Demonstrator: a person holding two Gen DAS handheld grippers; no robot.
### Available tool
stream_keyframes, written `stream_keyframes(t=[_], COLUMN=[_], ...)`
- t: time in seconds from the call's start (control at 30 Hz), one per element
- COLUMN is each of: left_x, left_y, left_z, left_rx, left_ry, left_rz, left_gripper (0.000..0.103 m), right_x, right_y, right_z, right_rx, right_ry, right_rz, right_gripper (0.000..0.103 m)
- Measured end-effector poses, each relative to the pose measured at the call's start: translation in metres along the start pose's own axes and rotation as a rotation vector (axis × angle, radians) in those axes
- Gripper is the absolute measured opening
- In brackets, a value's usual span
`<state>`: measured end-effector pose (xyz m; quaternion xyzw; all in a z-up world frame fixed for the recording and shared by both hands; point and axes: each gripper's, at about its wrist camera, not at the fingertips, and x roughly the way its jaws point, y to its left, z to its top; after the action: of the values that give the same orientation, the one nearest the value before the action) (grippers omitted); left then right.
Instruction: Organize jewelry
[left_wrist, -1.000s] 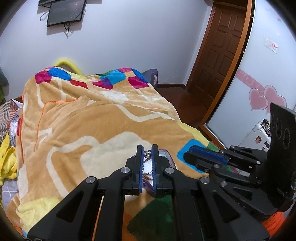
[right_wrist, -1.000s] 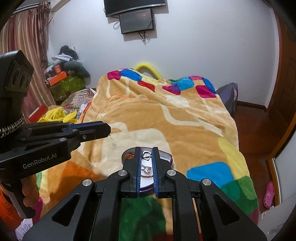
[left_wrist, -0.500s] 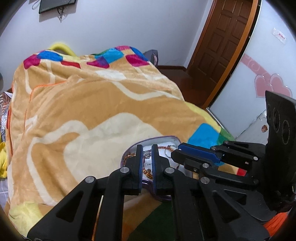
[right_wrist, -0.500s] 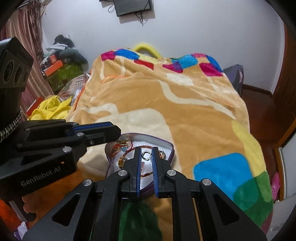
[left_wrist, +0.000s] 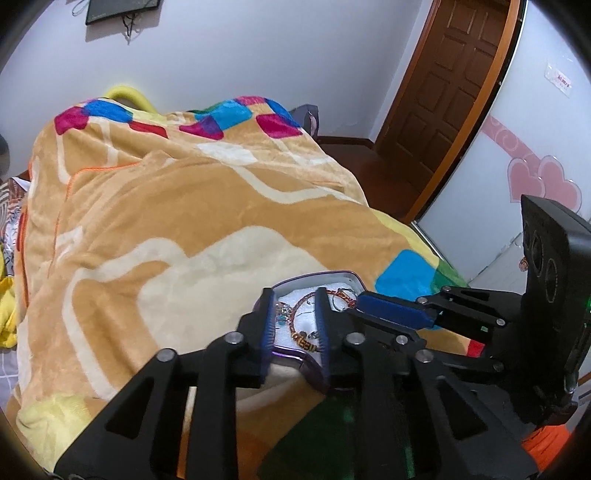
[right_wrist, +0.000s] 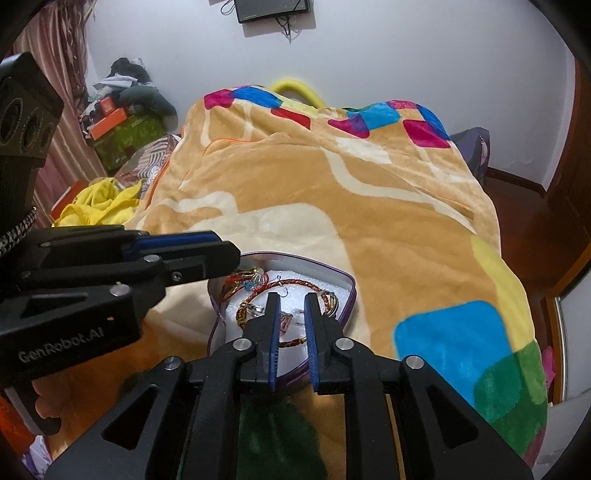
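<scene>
A heart-shaped purple tin (right_wrist: 349, 284) with a white foam liner lies on the bed blanket; it also shows in the left wrist view (left_wrist: 332, 275). Inside are red and orange braided bracelets (right_wrist: 295, 284), earrings and small rings (right_wrist: 330, 301). My right gripper (right_wrist: 291, 317) hovers just over the tin's near half, jaws slightly apart with nothing between them. My left gripper (left_wrist: 293, 317) is over the tin's left side, jaws apart and empty. The bracelets show between its fingers (left_wrist: 303, 332).
The orange patterned blanket (right_wrist: 332, 206) covers the whole bed. Yellow cloth (right_wrist: 99, 206) and boxes lie at the left of the bed. A brown door (left_wrist: 443, 92) and a wardrobe with pink hearts (left_wrist: 539, 181) stand at the right.
Both grippers have opened from nearly shut and moved down over the tin. The small ring pieces seen between the jaws earlier now lie in the tin.
</scene>
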<state>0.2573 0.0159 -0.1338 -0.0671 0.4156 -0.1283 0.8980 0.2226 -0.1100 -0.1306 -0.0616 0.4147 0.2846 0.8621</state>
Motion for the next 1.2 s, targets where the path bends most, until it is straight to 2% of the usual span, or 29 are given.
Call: stream_keyframes(t=[0.13,0.3,0.47,0.67,0.77,0.83,1.03,1.1,1.17,1.2], left_x=[-0.02,-0.057,-0.098,-0.157,-0.191,-0.209,-0.254,-0.265,-0.273,-0.278], left_y=[-0.002,-0.01,-0.024,-0.048,-0.061,-0.068,-0.083,-0.088,-0.091,-0.091], left_z=[0.0,-0.001,-0.003,-0.011,-0.019,-0.025,-0.047,-0.054,-0.06,-0.063], left_rx=[0.006,0.016,0.044,0.094,0.102,0.105,0.095,0.095,0.09,0.083], left_ry=[-0.036,-0.115,-0.19,-0.331,-0.43,-0.487,-0.624,-0.664,-0.694,-0.707], left_rz=[0.012,0.028,0.054,0.122,0.142,0.152,0.172,0.197,0.214,0.216], left_gripper=[0.029,0.032,0.034,0.036,0.043,0.053,0.063,0.068,0.077,0.086], right_x=[-0.012,-0.044,-0.093,-0.16,-0.191,-0.207,-0.247,-0.254,-0.257,-0.256], right_y=[0.004,0.01,0.014,0.027,0.037,0.045,0.067,0.072,0.077,0.078], right_z=[0.0,0.002,0.004,0.003,-0.003,-0.008,-0.025,-0.029,-0.031,-0.031], right_rx=[-0.018,-0.022,-0.007,0.01,0.005,-0.004,-0.025,-0.028,-0.032,-0.034], right_ry=[-0.028,-0.102,-0.219,-0.396,-0.485,-0.533,-0.666,-0.692,-0.717,-0.725], right_rz=[-0.027,-0.041,-0.037,-0.033,-0.033,-0.047,-0.087,-0.103,-0.123,-0.131], right_gripper=[0.025,0.025,0.026,0.026,0.026,0.026,0.026,0.031,0.045,0.047])
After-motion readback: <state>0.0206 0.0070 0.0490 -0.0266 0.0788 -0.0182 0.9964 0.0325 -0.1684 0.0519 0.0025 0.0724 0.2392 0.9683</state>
